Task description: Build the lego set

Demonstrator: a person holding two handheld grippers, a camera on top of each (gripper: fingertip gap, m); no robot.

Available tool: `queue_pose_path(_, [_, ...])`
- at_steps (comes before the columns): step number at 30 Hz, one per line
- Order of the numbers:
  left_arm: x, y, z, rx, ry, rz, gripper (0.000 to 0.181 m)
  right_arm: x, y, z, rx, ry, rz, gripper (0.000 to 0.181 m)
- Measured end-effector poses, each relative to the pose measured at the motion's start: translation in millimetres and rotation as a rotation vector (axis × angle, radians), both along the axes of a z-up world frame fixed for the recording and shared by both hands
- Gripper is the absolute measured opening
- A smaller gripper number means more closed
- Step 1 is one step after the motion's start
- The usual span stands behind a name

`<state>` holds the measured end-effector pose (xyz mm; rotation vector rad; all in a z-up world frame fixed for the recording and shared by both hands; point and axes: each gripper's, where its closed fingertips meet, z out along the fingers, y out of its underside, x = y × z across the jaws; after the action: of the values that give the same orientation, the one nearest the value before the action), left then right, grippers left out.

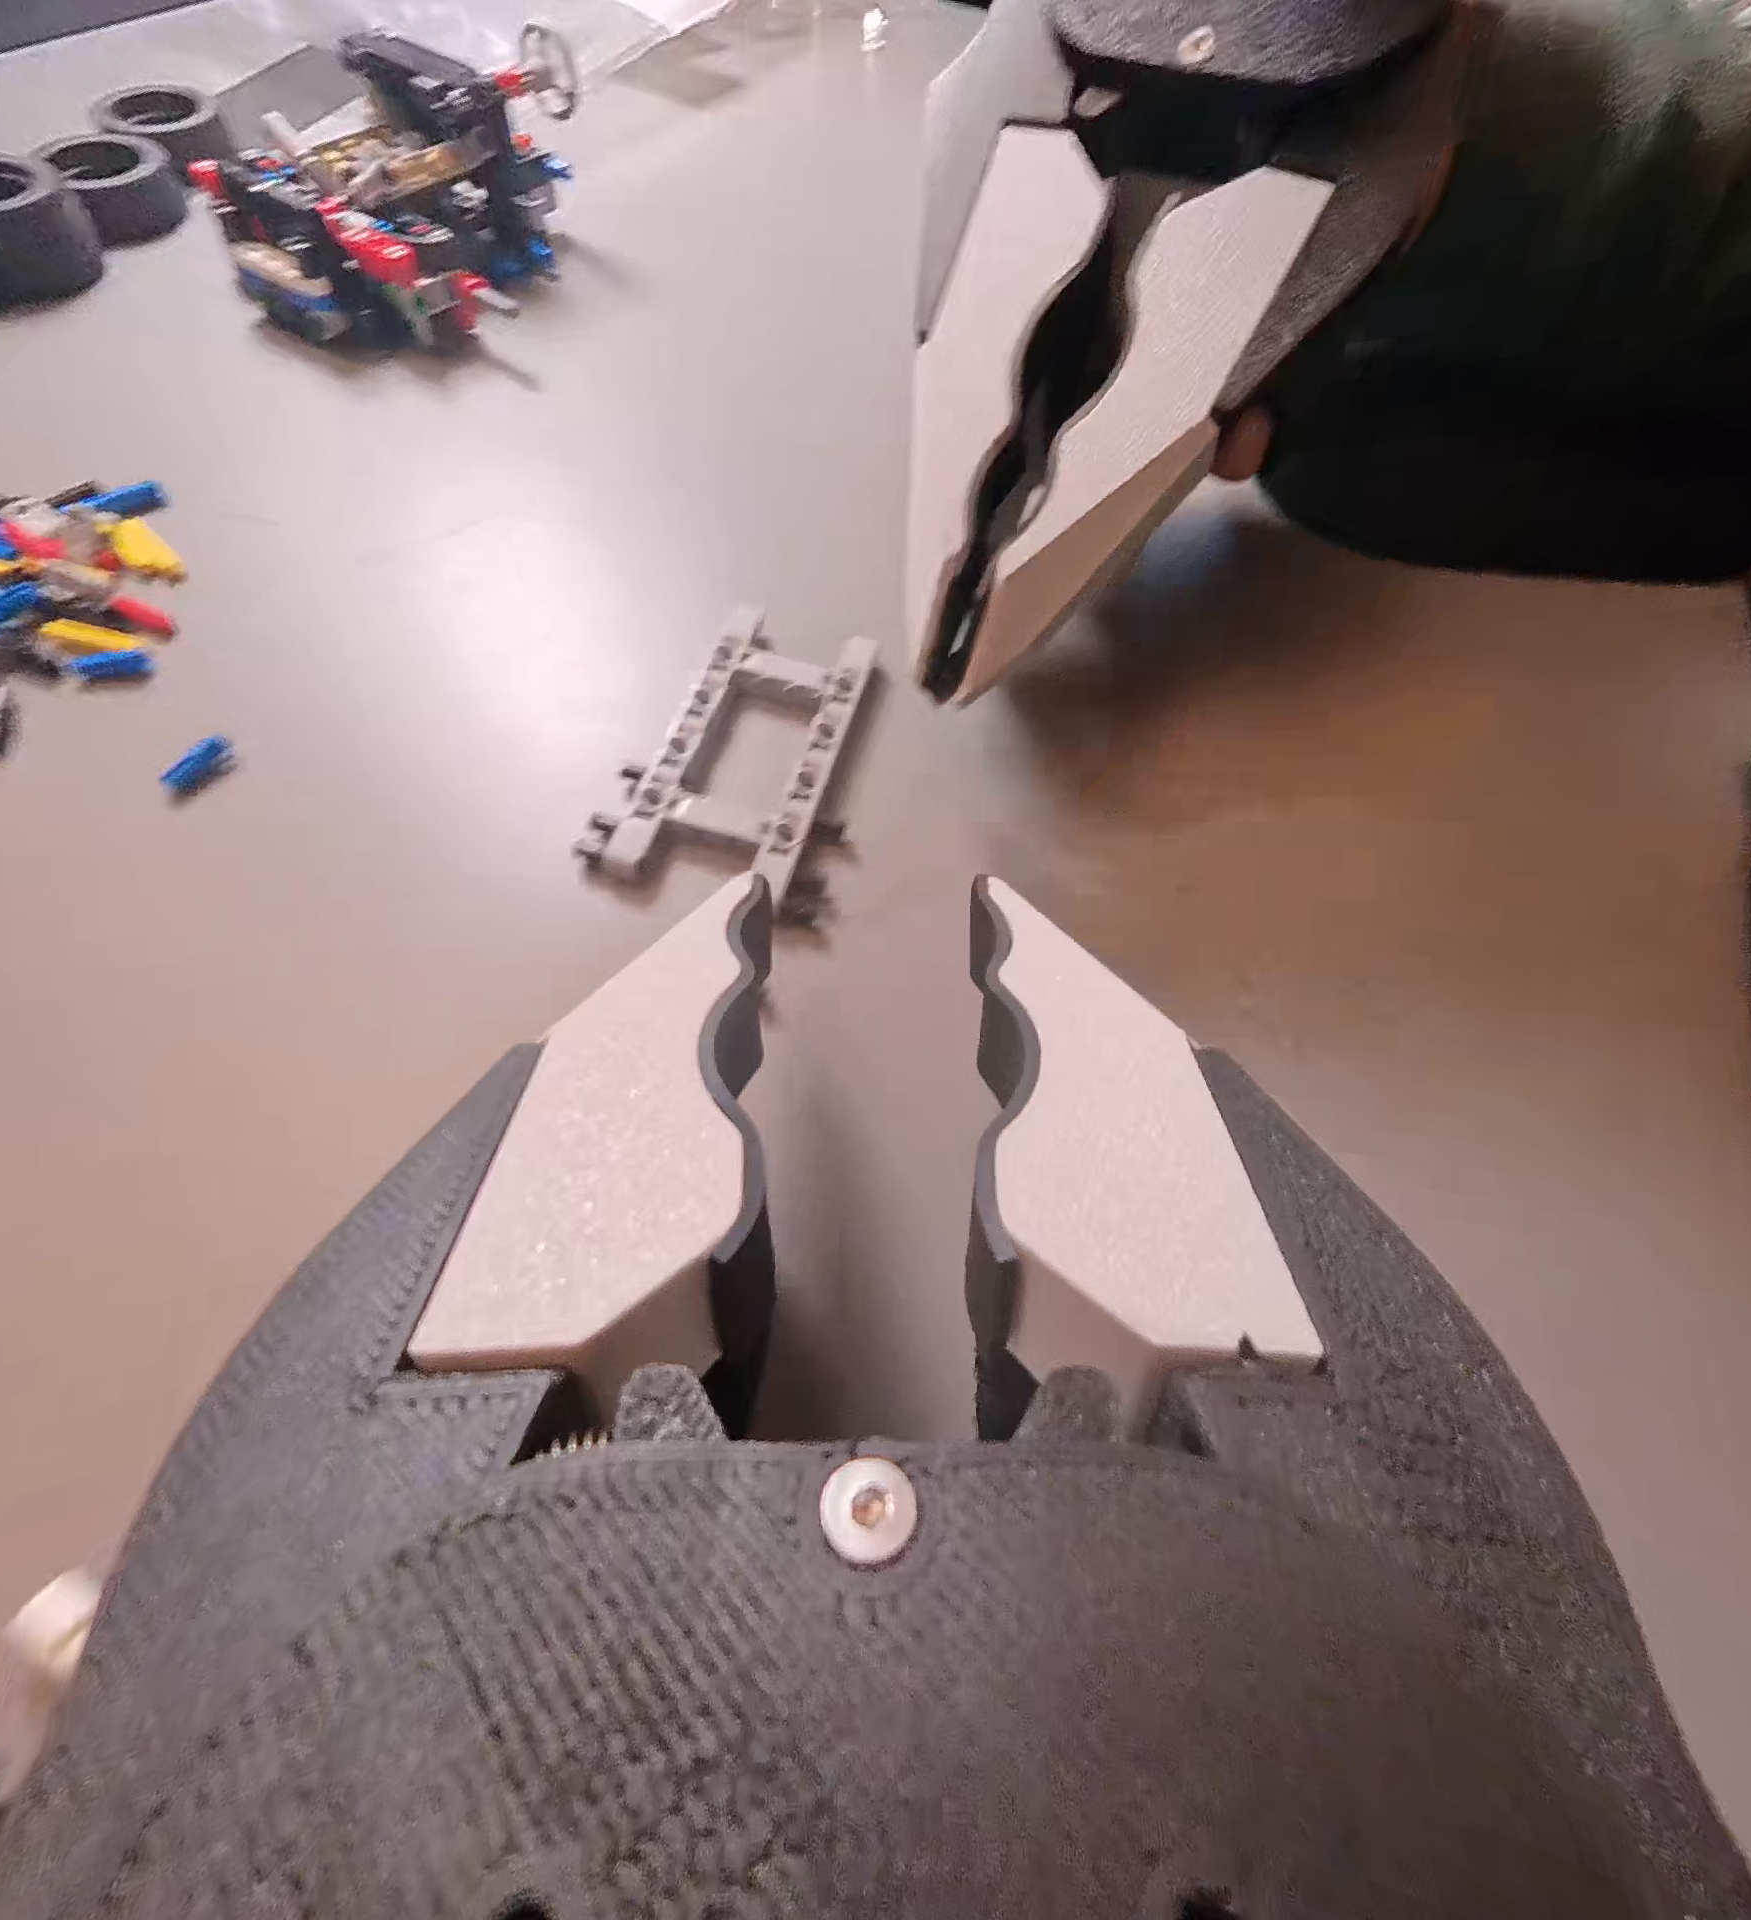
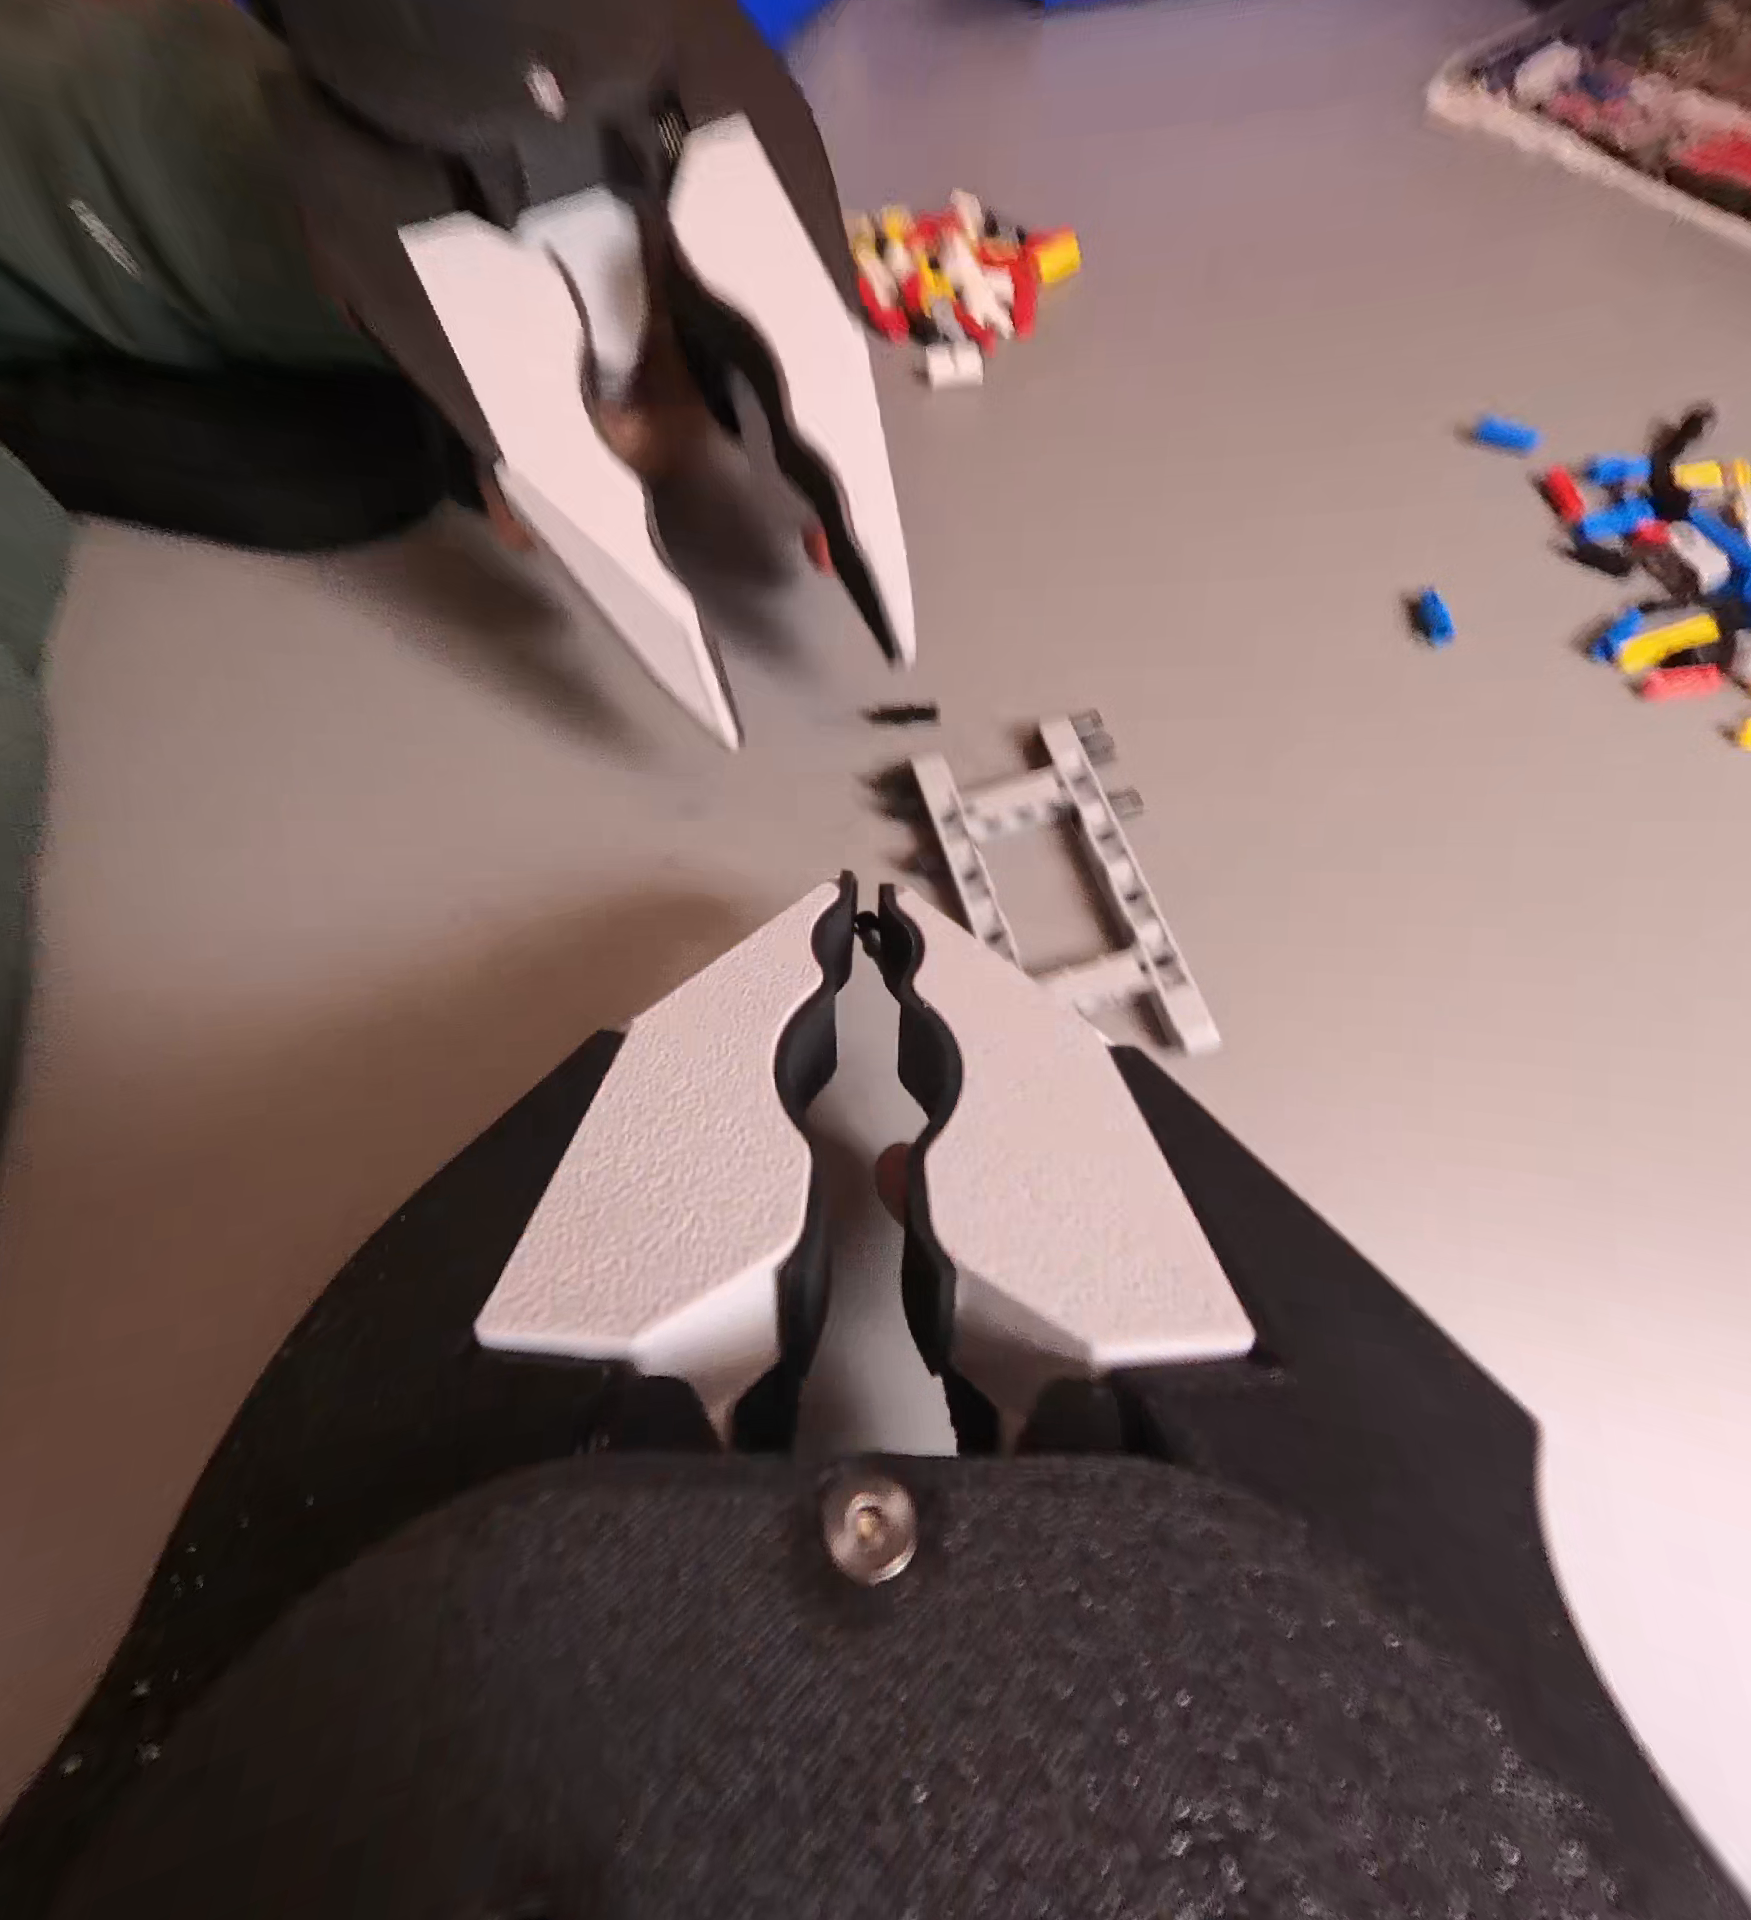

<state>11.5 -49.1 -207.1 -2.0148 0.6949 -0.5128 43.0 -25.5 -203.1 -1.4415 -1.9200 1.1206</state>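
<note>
A grey ladder-shaped lego frame (image 1: 829,717) lies flat on the table; it also shows in the right wrist view (image 2: 1120,862). Small black pins (image 2: 897,714) lie beside its near end. My left gripper (image 1: 869,894) is open and empty, its tips just short of the frame; it shows from the other side, hovering over the pins (image 2: 814,691). My right gripper (image 2: 866,896) is nearly closed on a small black piece (image 2: 863,927) at its tips, left of the frame. In the left wrist view it points down at the table just right of the frame (image 1: 954,670).
A partly built car model (image 1: 383,197) and black tyres (image 1: 40,197) stand at the far left. Loose coloured bricks lie in piles (image 1: 29,603) (image 2: 1723,592) (image 2: 964,270). A bag of parts (image 2: 1681,125) is far right. A green sleeve (image 1: 1577,260) is behind the right gripper. My hands' fingertips stand some 5 cm from each other. About 25 cm separates my right fingertips from the partly built car model (image 1: 383,197).
</note>
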Motion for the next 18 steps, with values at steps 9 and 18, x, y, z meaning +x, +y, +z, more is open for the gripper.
queue_pose_path(9, [42.8,-6.5,45.5,0.063,-0.3,-0.065,0.017,-20.3,-33.0,70.4,-0.518,0.335,0.005,0.002])
queue_pose_path(18, [31.9,-4.1,58.5,0.099,-0.367,-0.022,0.011,-18.8,-37.0,75.3,-0.644,0.332,0.037,0.001])
